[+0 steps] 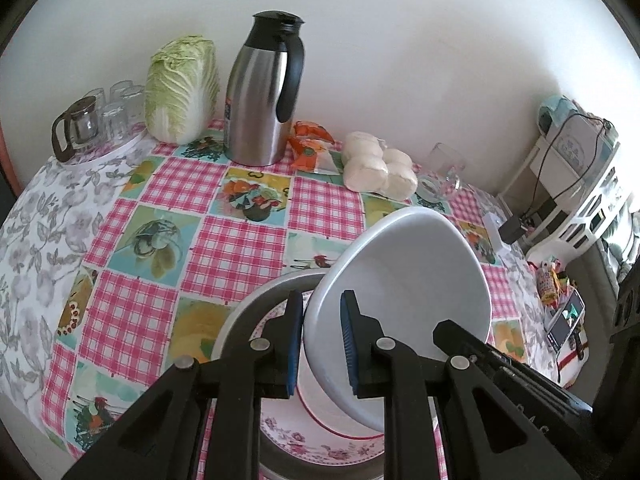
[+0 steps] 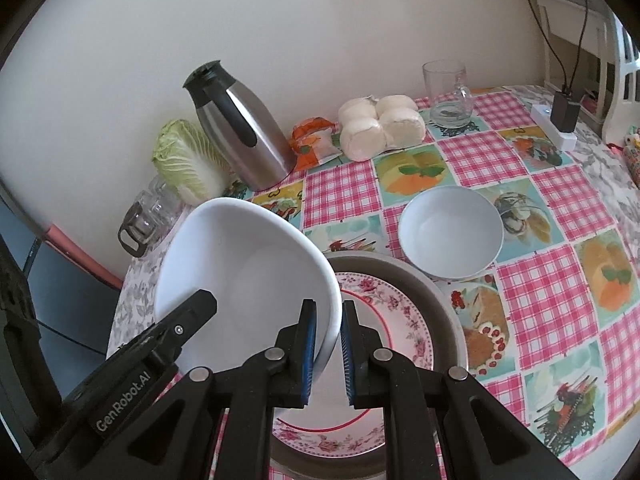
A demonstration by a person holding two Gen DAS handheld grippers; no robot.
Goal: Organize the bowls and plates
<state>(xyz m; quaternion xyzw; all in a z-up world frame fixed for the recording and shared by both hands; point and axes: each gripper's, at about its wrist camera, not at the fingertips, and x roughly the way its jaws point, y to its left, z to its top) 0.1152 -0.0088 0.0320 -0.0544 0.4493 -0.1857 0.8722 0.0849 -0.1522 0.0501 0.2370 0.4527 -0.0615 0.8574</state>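
A large white bowl point(image 1: 404, 280) is held tilted above a floral plate point(image 1: 320, 446) that lies in a grey metal basin point(image 1: 256, 300). My left gripper point(image 1: 320, 344) is shut on the bowl's left rim. My right gripper point(image 2: 327, 354) is shut on its right rim; the bowl point(image 2: 244, 276), plate point(image 2: 394, 320) and basin point(image 2: 416, 276) also show in the right wrist view. A smaller white bowl point(image 2: 450, 232) sits on the tablecloth just beyond the basin.
At the back by the wall stand a steel thermos jug point(image 1: 262, 92), a napa cabbage point(image 1: 182, 88), glasses on a white tray point(image 1: 108, 116), an orange packet point(image 1: 310, 148), bagged buns point(image 1: 378, 168) and a glass mug point(image 2: 448, 94). A power strip point(image 2: 554, 124) lies right.
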